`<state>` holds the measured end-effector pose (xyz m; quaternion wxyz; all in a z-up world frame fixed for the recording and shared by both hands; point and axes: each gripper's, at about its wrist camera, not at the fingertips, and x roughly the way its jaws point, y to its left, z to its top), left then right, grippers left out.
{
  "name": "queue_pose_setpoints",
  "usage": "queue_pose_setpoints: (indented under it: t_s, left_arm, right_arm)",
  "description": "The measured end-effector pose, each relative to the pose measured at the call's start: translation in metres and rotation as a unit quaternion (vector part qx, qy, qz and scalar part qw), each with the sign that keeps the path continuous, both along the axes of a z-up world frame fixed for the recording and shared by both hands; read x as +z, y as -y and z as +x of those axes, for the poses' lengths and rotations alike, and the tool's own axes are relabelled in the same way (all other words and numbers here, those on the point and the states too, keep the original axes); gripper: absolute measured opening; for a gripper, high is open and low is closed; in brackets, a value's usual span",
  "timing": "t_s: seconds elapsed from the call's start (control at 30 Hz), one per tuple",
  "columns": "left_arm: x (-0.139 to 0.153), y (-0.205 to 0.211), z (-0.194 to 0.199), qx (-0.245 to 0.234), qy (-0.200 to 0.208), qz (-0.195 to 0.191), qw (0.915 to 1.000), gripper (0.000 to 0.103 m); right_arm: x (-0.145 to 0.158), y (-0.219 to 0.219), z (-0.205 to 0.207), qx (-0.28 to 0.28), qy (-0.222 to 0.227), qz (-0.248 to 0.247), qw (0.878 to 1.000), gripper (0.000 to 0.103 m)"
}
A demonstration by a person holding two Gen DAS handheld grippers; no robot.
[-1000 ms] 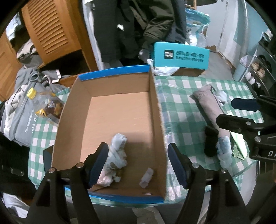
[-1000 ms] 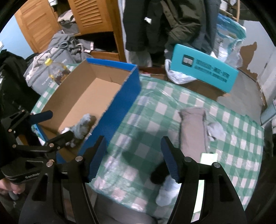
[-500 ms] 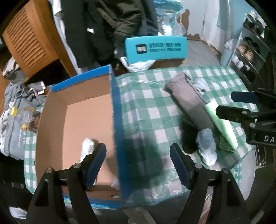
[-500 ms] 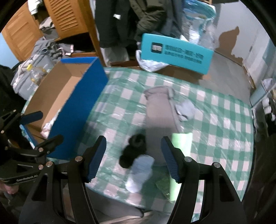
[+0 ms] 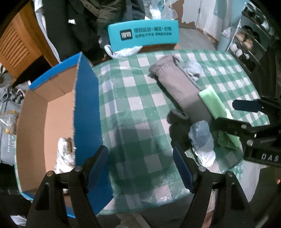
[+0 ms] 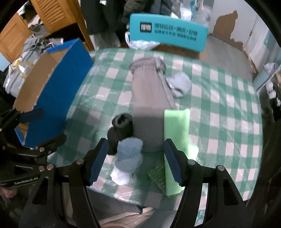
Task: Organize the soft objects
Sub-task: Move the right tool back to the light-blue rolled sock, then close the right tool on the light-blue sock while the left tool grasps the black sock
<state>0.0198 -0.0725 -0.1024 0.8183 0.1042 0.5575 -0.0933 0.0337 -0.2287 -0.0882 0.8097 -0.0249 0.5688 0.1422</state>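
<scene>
My left gripper [image 5: 140, 164] has swung right, off the blue box [image 5: 86, 108], spread and empty. My right gripper [image 6: 134, 159], spread too, now frames the pale blue sock [image 6: 129, 156] beside the black sock [image 6: 121, 129].

Table under green-checked cloth [image 6: 219, 98]. Teal chair back [image 6: 168, 32] at far edge. Dark coats [image 5: 84, 22] hang behind; louvred wooden doors [image 6: 52, 15] left. Shelf rack [image 5: 249, 36] right. Wall paint peeling [image 6: 226, 24]. Dim light.
</scene>
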Motion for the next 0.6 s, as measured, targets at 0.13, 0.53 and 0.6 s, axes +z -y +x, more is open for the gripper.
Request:
queue_pose_setpoints:
  t_s: [0.13,0.53,0.6]
  left_arm:
    - [-0.012,0.003,0.002,-0.003,-0.009,0.001,1.0,0.078]
    - [-0.036,0.011,0.006,-0.011,-0.027,0.008,0.9995,0.078]
    - [-0.039,0.012,0.007,-0.012,-0.03,0.01,0.9994,0.078]
  right_arm:
    - [-0.019,-0.001,-0.001,-0.002,-0.022,-0.002,1.0,0.066]
    - [-0.057,-0.009,0.0,-0.005,-0.064,-0.001,0.998,0.066]
    - [-0.063,-0.01,0.001,-0.005,-0.069,-0.003,0.998,0.066]
